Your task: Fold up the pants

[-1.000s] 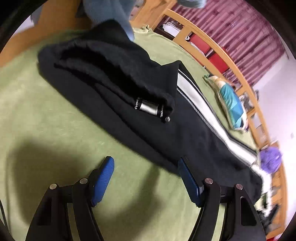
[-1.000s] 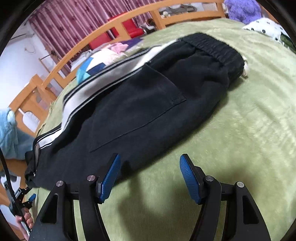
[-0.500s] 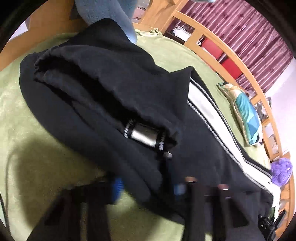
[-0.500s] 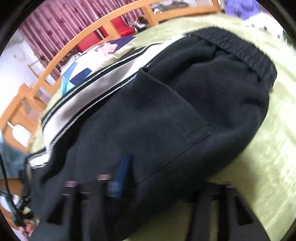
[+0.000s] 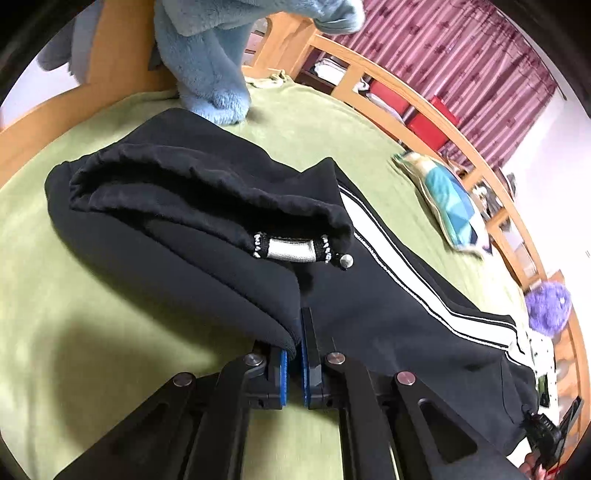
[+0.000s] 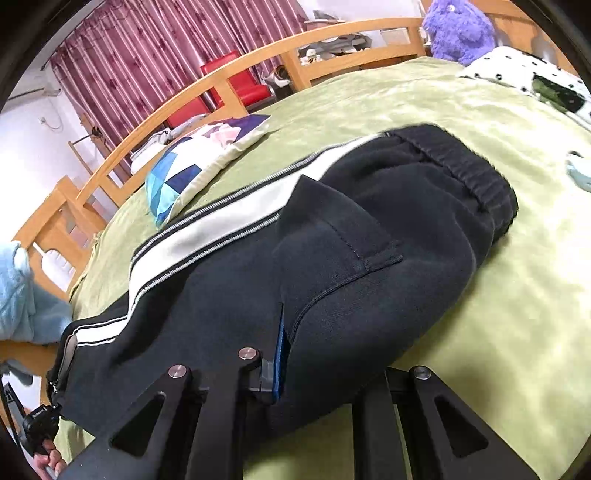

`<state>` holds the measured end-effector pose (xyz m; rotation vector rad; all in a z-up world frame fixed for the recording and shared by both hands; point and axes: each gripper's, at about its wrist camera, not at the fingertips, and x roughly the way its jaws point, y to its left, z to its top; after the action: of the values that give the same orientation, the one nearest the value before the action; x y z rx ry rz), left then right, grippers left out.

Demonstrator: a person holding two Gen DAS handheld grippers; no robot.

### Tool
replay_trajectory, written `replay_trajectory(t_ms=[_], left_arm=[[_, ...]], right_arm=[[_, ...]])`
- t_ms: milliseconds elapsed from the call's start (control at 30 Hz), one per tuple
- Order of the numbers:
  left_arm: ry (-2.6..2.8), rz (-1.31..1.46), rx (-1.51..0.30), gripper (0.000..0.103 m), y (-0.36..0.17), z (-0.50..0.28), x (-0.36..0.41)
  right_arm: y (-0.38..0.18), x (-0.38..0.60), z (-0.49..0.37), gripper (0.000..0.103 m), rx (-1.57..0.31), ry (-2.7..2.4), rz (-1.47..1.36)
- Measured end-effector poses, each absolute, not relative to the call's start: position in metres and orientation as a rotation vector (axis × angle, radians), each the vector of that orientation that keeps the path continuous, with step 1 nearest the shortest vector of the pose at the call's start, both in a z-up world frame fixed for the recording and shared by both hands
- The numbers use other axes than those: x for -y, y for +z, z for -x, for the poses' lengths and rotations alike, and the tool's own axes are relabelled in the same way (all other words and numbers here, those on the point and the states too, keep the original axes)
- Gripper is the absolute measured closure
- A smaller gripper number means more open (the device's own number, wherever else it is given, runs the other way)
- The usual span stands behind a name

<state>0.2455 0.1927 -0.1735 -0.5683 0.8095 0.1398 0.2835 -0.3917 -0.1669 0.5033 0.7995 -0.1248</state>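
Observation:
Black pants (image 5: 207,236) with a white side stripe (image 5: 399,266) lie along a green bed cover (image 5: 92,332). My left gripper (image 5: 295,343) is shut on the near edge of the pants at the cuff end, beside a silver cord toggle (image 5: 291,249). In the right wrist view the pants (image 6: 369,229) show their elastic waistband (image 6: 465,166) and back pocket. My right gripper (image 6: 291,354) is shut on the near edge of the pants near the waist; its right finger is hidden under the cloth.
A blue plush toy (image 5: 210,62) stands at the bed's head end. A patchwork cushion (image 6: 192,170) lies beyond the pants, by the wooden bed rail (image 6: 258,74). A purple plush (image 6: 458,29) and a spotted cloth (image 6: 524,74) lie at the far corner.
Both grippers moved forward from open and apart on the cover onto the near edge of the pants and closed on the cloth.

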Motion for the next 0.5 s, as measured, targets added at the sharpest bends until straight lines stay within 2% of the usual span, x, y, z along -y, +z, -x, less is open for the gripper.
replay_trajectory(t_ms=[267,500], left_arm=[[0.082,0.534,-0.844,0.097,-0.175,-0.145,-0.145],[0.025,0.518,-0.865,0.097,-0.173,-0.093,-0.123]], right_arm=[[-0.155,0.441,-0.165,0.09,-0.817,-0.157,-0.453],[-0.158,0.477,-0.079,0.09,-0.816,-0.206,-0.45]])
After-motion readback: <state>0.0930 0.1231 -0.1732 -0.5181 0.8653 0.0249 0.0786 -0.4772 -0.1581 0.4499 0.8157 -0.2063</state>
